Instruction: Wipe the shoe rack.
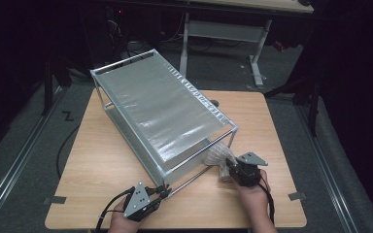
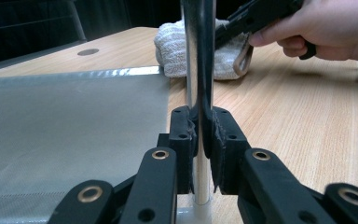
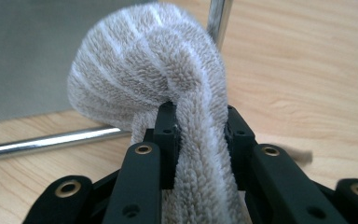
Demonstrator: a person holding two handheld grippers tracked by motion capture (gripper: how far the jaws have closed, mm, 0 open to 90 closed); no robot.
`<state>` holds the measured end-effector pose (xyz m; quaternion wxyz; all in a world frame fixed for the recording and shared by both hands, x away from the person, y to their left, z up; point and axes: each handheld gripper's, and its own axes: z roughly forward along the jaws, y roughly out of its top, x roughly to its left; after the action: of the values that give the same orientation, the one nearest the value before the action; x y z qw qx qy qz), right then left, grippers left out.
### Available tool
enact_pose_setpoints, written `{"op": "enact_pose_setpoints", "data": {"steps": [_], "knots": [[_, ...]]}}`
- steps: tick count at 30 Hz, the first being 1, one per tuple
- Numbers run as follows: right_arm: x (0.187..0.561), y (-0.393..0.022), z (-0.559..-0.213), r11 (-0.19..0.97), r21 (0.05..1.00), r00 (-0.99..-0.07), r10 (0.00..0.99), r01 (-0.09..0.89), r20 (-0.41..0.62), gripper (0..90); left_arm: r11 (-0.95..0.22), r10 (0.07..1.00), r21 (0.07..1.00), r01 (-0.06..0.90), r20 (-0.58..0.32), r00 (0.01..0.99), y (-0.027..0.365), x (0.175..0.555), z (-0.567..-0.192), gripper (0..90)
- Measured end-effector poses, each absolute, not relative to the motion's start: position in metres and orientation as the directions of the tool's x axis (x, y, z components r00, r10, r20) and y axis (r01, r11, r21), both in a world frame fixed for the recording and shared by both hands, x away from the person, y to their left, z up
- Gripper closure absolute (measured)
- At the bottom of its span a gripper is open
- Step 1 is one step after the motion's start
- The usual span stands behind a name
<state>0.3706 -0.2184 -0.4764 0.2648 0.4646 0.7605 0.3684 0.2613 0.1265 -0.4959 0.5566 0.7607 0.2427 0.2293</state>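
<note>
The towel (image 1: 217, 156) lies on the table (image 1: 102, 160), right of the rack (image 1: 160, 104).

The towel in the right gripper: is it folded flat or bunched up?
Bunched up. The towel bulges in a rounded wad above the right gripper, whose jaws pinch a thick fold.

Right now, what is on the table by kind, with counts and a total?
Metal shelf rack: 1
Striped towel: 1
Hand-held grippers: 2, the left gripper clamped on a rack post, the right gripper clamped on the towel
Total: 4
</note>
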Motion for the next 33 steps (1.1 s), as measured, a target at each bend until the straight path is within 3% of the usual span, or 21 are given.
{"op": "enact_pose_setpoints", "data": {"steps": [8, 25, 33], "knots": [[0.369, -0.219, -0.474, 0.282, 0.815, -0.418, 0.907, 0.507, -0.053, 72.4, -0.263, 0.627, 0.958, 0.114, 0.08, 0.775, 0.127, 0.261, -0.496, 80.2], [0.346, -0.222, -0.404, 0.184, 0.947, -0.391, 0.918, 0.263, -0.07, 71.9, -0.268, 0.625, 0.957, 0.109, 0.086, 0.776, 0.127, 0.26, -0.496, 80.1], [0.352, -0.222, -0.413, 0.19, 0.932, -0.392, 0.918, 0.31, -0.057, 72.0, -0.273, 0.623, 0.956, 0.107, 0.091, 0.777, 0.127, 0.26, -0.496, 80.1]]}}
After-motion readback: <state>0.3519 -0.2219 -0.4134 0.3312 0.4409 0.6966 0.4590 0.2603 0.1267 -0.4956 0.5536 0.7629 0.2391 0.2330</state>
